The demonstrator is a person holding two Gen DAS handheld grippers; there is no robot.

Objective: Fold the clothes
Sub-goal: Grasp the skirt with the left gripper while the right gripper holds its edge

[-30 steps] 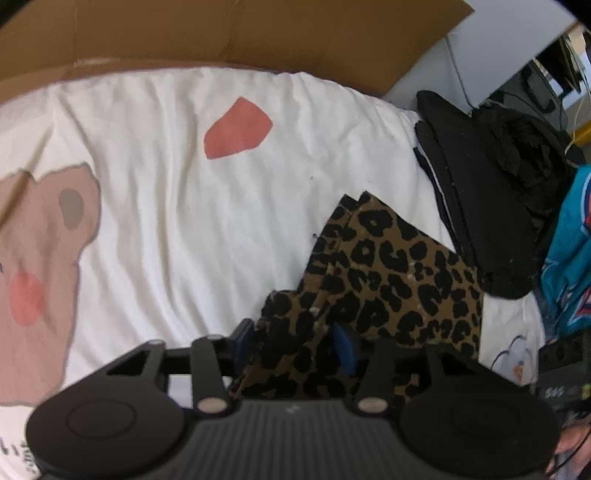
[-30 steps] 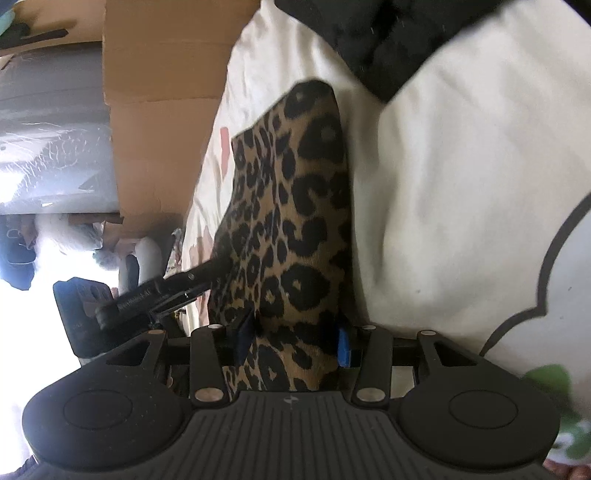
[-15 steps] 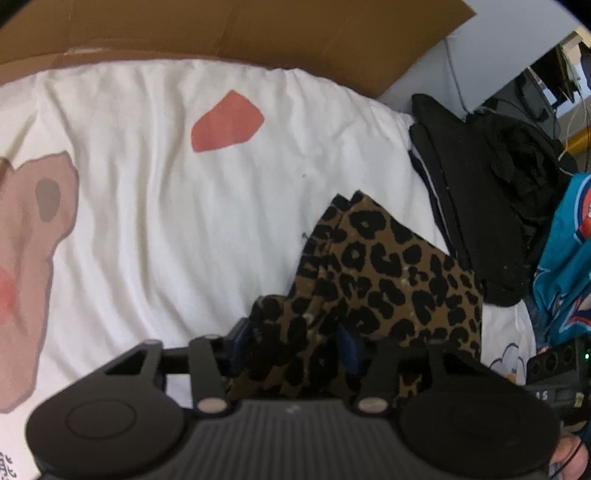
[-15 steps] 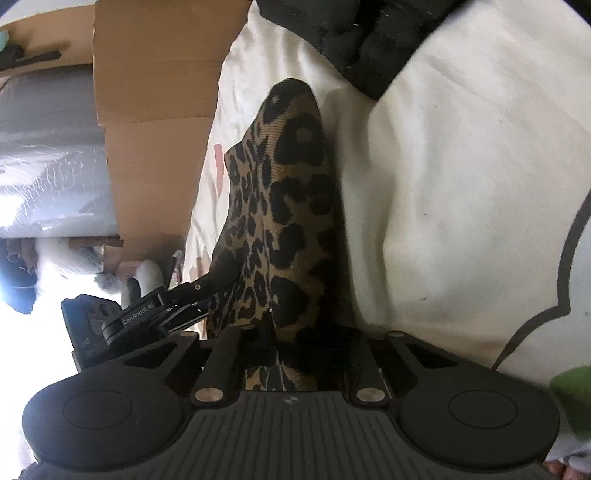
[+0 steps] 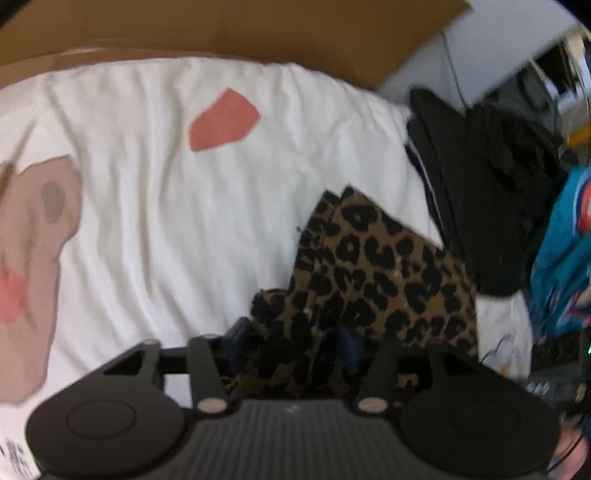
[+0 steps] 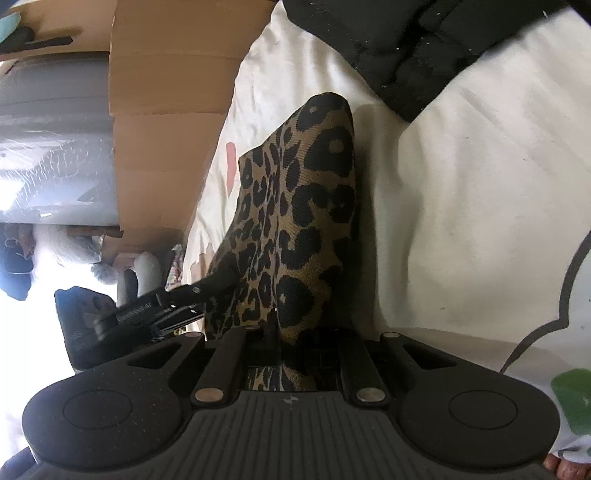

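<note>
A leopard-print garment [image 5: 388,266] lies partly folded on a white printed sheet [image 5: 147,221]. My left gripper [image 5: 293,341] is open, its blue-padded fingers standing apart around a bunched corner of the cloth. In the right wrist view the same garment [image 6: 306,206] rises like a tent toward my right gripper [image 6: 299,347], which is shut on its near edge. The left gripper [image 6: 199,295] shows there too, reaching the cloth's left corner. The cloth hides both grippers' pads.
A pile of black clothes [image 5: 491,206] lies along the sheet's right side, with a teal garment [image 5: 565,258] beyond it. Brown cardboard [image 5: 258,29] borders the far edge. In the right wrist view the black pile [image 6: 406,44] sits just past the leopard cloth.
My right gripper went from open around the leopard cloth to shut on it, and the cloth now stands pulled up. The left gripper stayed open around its corner and shifted only slightly.
</note>
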